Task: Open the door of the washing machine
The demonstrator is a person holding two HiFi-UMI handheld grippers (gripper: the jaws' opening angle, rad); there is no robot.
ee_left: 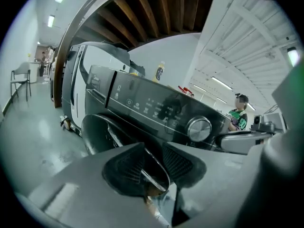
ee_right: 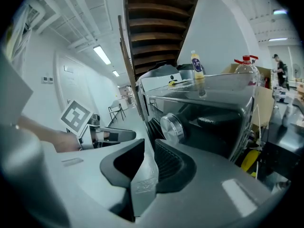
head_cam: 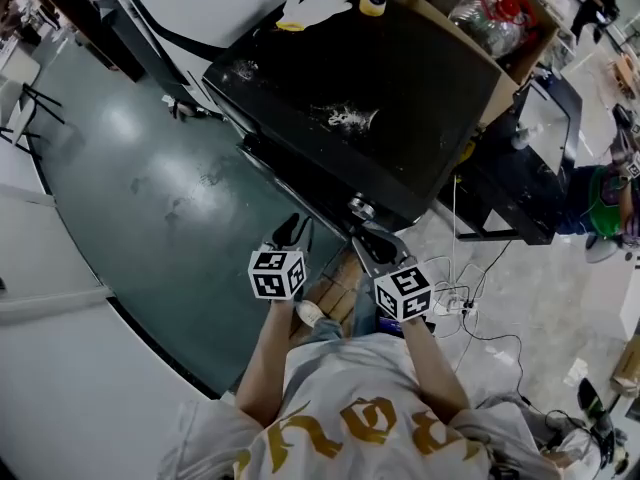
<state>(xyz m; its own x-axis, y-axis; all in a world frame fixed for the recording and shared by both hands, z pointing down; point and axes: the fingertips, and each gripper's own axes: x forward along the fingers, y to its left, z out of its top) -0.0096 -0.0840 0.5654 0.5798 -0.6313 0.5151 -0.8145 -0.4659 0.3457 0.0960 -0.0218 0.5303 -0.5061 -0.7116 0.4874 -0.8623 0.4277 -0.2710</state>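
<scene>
Grey-green workshop floor (head_cam: pixel 150 188) underfoot; black washing machine (head_cam: pixel 380 98) stands ahead, its round door (ee_left: pixel 102 132) low on the front; left hand-held gripper (ee_left: pixel 153 167) part-open, the door's chrome rim between its jaws, no pinch evident; right hand-held gripper (ee_right: pixel 147 161) narrowly apart, empty, near the dial (ee_right: pixel 172 127).

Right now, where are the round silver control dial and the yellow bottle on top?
Round silver control dial (ee_left: pixel 199 128): left gripper view, its face centre.
Yellow bottle (ee_right: pixel 195 68): right gripper view, its body.
</scene>
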